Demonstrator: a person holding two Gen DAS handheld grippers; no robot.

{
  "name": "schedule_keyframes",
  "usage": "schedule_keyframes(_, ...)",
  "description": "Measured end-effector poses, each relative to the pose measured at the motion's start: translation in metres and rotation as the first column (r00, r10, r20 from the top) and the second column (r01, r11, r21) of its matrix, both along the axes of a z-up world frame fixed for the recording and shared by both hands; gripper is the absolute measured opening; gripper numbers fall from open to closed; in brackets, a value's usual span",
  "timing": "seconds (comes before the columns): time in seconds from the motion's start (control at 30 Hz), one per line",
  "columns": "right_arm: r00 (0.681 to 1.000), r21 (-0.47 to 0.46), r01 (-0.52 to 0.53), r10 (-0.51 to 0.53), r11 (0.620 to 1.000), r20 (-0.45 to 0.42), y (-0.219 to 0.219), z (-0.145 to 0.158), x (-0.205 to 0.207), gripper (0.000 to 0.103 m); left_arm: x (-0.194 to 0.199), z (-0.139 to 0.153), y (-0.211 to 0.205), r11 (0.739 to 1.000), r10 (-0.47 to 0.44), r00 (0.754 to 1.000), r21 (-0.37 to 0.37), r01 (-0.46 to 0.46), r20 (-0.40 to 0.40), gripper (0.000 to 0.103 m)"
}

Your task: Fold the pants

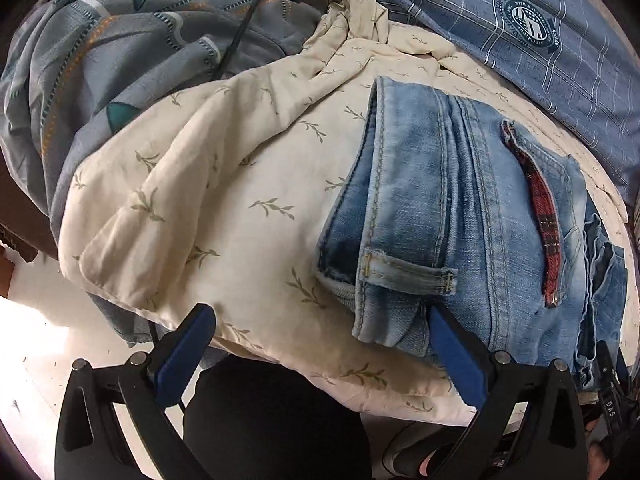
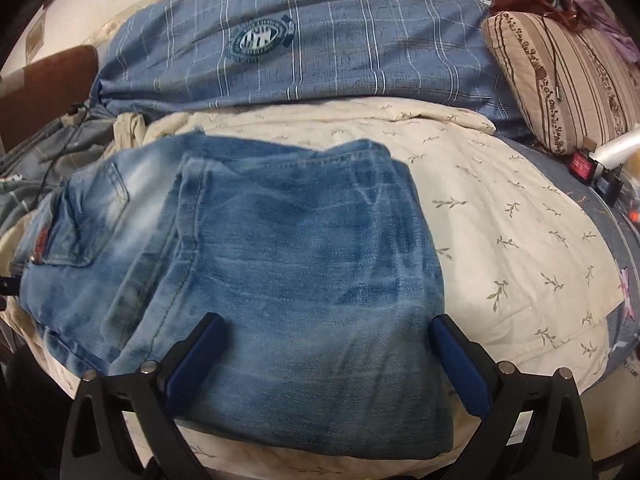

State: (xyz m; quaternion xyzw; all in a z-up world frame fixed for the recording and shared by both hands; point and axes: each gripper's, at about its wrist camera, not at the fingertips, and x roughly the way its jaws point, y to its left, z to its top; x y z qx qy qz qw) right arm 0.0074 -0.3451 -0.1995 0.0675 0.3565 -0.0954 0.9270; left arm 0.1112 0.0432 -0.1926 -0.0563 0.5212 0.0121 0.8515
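Note:
A pair of faded blue jeans point(image 2: 288, 264) lies folded on a cream leaf-print quilt point(image 2: 500, 240). In the left wrist view the waistband end of the jeans point(image 1: 452, 216) shows a belt loop and a red plaid pocket trim point(image 1: 540, 216). My left gripper point(image 1: 320, 320) is open at the near waistband edge, its right finger point(image 1: 460, 356) touching the denim. My right gripper point(image 2: 324, 344) is open, its fingers straddling the near edge of the folded legs, nothing pinched.
A blue plaid duvet point(image 2: 312, 48) lies behind the jeans. A grey patterned blanket point(image 1: 120, 72) with a black cable is bunched at the left. A striped pillow point(image 2: 568, 84) and small items sit at the far right. The bed's near edge drops to the floor point(image 1: 40, 352).

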Motion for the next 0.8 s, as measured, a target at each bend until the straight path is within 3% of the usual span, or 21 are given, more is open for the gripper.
schedule_keyframes(0.17,0.986,-0.021,-0.044,0.047,0.999,0.159,0.007,0.024,-0.021,0.103,-0.008,0.023,-0.003,1.000,-0.015,0.999,-0.003,0.016,0.033,0.103)
schedule_keyframes(0.33,0.958,-0.065,-0.093,0.107,0.994,0.266,0.024,0.038,-0.040,0.103,-0.006,0.031,0.010,0.996,0.017,1.000,-0.083,-0.017,0.005,0.103)
schedule_keyframes(0.53,0.950,-0.081,-0.132,0.149,0.988,0.276,0.034,0.043,-0.042,0.103,0.005,0.009,0.020,0.976,0.048,0.996,-0.206,-0.064,-0.082,0.103)
schedule_keyframes(0.67,0.951,-0.079,-0.133,0.150,0.988,0.272,0.033,0.042,-0.040,0.103,0.023,0.001,0.010,0.976,0.020,0.998,-0.216,-0.031,-0.052,0.103)
schedule_keyframes(0.8,0.959,-0.060,-0.119,0.131,0.991,0.251,0.028,0.038,-0.037,0.103,0.037,-0.010,-0.005,0.985,-0.016,1.000,-0.170,0.012,-0.024,0.102)
